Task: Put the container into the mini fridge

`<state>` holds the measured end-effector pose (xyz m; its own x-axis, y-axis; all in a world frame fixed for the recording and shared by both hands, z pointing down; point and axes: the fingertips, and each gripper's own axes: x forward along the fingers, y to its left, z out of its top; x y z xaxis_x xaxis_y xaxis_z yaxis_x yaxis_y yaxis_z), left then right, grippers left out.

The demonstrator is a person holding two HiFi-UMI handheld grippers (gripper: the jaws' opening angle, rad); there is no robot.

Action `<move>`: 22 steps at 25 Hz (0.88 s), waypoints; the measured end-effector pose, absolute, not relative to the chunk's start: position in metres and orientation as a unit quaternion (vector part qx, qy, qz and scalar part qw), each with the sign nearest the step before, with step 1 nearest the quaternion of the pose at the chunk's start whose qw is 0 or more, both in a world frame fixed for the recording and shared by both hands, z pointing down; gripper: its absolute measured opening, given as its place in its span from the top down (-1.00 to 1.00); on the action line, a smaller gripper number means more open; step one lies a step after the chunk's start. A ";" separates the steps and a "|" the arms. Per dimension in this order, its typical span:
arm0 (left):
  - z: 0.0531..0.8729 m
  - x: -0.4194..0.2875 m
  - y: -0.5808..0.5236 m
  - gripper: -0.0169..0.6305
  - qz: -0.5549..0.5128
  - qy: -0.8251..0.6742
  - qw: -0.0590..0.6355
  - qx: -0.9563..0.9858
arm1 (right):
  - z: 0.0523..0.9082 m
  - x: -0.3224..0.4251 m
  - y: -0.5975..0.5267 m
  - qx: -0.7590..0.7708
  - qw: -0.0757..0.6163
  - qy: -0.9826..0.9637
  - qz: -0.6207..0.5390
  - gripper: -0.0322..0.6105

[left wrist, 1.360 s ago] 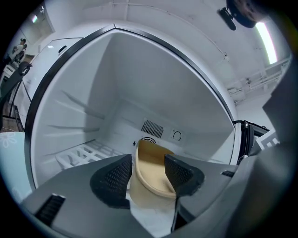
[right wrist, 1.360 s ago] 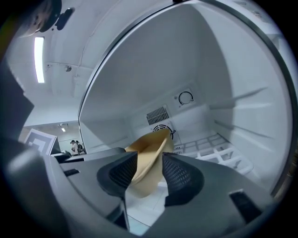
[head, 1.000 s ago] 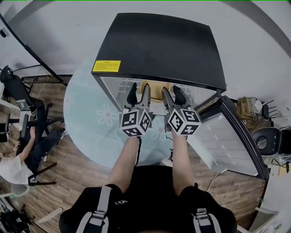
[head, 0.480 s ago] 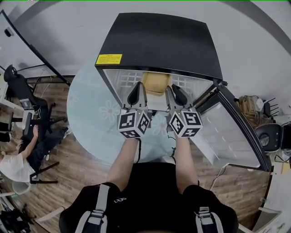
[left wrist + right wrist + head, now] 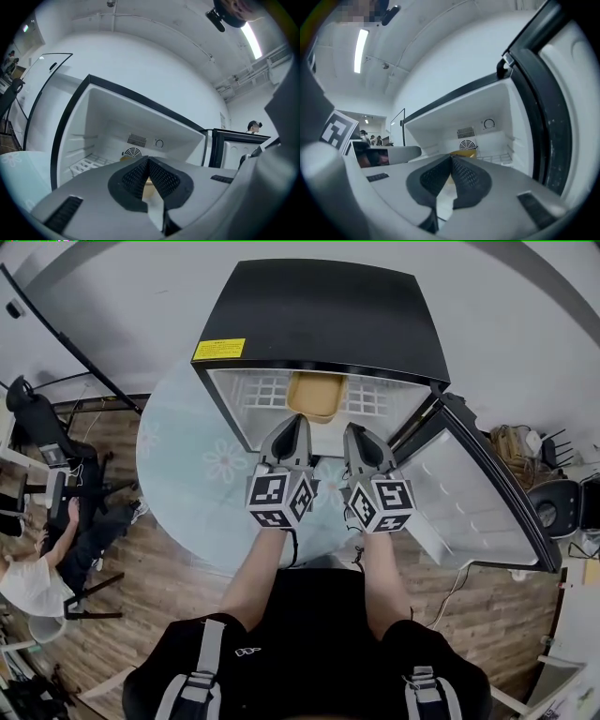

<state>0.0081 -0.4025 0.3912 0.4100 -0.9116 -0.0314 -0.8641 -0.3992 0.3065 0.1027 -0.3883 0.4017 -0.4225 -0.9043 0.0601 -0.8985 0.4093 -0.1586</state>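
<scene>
Left gripper [image 5: 292,422] and right gripper [image 5: 355,431] backed out of mini fridge [image 5: 319,315], jaws just closed, empty. Placement looks done: container [image 5: 316,395] sits inside.

Wood-plank floor [image 5: 169,587] is running brown under the whole scene. A round pale-blue surface with flower print [image 5: 183,474] is lying over it at centre. White wall [image 5: 103,306] is filling the far side. A black office chair [image 5: 37,427] is standing at left. A second dark chair [image 5: 551,521] is sitting at right, with a tan bag [image 5: 511,448] near it. Overhead, a strip light [image 5: 360,44] is glowing on the white ceiling [image 5: 140,28]. A black-framed glass panel [image 5: 49,75] is standing by the wall at left.
</scene>
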 end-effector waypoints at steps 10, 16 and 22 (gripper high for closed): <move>0.415 0.020 -0.354 0.94 -0.105 -0.492 0.126 0.855 | 0.404 0.115 -0.356 -0.539 0.042 0.836 -0.091 0.89; 0.426 0.010 -0.343 0.94 -0.068 -0.513 0.099 0.850 | 0.417 0.104 -0.344 -0.524 0.027 0.846 -0.093 0.90; 0.433 0.000 -0.341 0.94 -0.065 -0.529 0.105 0.839 | 0.415 0.105 -0.339 -0.531 0.022 0.845 -0.059 0.90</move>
<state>0.0004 -0.3407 0.4331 0.4308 -0.9025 0.0015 -0.8749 -0.4172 0.2457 0.1048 -0.3392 0.4151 -0.4359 -0.8996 0.0259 -0.8944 0.4298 -0.1236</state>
